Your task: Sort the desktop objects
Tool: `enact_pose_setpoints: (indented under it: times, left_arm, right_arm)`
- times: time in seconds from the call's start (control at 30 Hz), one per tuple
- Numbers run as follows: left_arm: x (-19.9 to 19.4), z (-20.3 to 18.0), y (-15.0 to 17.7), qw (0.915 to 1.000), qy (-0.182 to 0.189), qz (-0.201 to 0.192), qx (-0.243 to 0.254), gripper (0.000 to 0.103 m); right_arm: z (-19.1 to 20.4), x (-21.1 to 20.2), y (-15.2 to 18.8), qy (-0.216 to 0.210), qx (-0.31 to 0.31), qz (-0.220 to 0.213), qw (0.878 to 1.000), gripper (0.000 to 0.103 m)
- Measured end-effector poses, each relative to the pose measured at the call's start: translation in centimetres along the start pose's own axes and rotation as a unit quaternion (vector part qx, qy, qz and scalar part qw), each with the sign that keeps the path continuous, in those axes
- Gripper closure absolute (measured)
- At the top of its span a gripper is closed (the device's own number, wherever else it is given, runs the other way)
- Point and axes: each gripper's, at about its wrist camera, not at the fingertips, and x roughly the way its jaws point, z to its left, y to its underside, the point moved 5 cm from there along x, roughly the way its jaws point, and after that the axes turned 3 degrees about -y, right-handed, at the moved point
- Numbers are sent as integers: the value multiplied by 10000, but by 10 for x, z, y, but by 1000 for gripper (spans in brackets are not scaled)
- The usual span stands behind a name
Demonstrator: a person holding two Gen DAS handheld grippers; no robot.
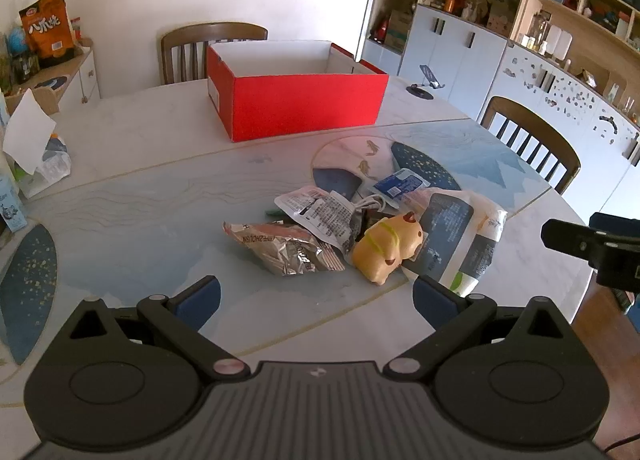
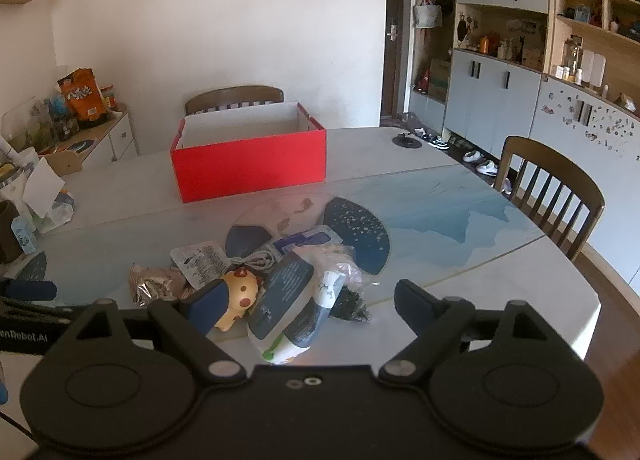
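A pile lies mid-table: a yellow toy animal (image 1: 387, 247) (image 2: 239, 292), a silver snack wrapper (image 1: 282, 247) (image 2: 154, 285), a white printed packet (image 1: 320, 212) (image 2: 202, 260), a dark-labelled bag (image 1: 456, 238) (image 2: 286, 294), a blue packet (image 1: 400, 184) (image 2: 308, 239) and a white cable (image 2: 260, 258). An open red box (image 1: 304, 106) (image 2: 250, 166) stands behind the pile. My left gripper (image 1: 316, 298) is open and empty, just short of the pile. My right gripper (image 2: 308, 306) is open and empty, with the bag and toy between its fingers in view.
Wooden chairs stand behind the box (image 1: 214, 50) and at the right (image 1: 532, 144) (image 2: 552, 192). A tissue pack with white paper (image 1: 36, 156) lies at the table's left edge. A phone stand (image 1: 426, 80) sits far right. Cabinets line the right wall.
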Motion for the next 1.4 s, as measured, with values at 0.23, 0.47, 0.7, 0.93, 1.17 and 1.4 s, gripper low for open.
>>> enact_pose_setpoints:
  times: [0.23, 0.47, 0.7, 0.93, 1.17, 1.4]
  left_arm:
    - [15, 12, -8, 9949, -791, -110, -618, 0]
    - [39, 19, -14, 9934, -935, -36, -671, 0]
    - [61, 32, -16, 9896, -1132, 118, -884, 0]
    - [82, 41, -15, 9876, -1221, 306, -935, 1]
    - [96, 49, -5, 9851, -1340, 518, -945, 9]
    - [104, 52, -5, 9848, -1356, 573, -926, 15]
  right_arm:
    - [-5, 18, 0, -79, -71, 108, 9999, 19]
    - [-13, 40, -1, -150, -196, 251, 9994, 23]
    - [-24, 70, 0, -294, -235, 493, 9981, 30]
    - [-32, 90, 1, -445, -283, 728, 9960, 38]
    - [-34, 101, 0, -592, -341, 872, 9939, 42]
    - [-34, 107, 0, -665, -418, 963, 9922, 49]
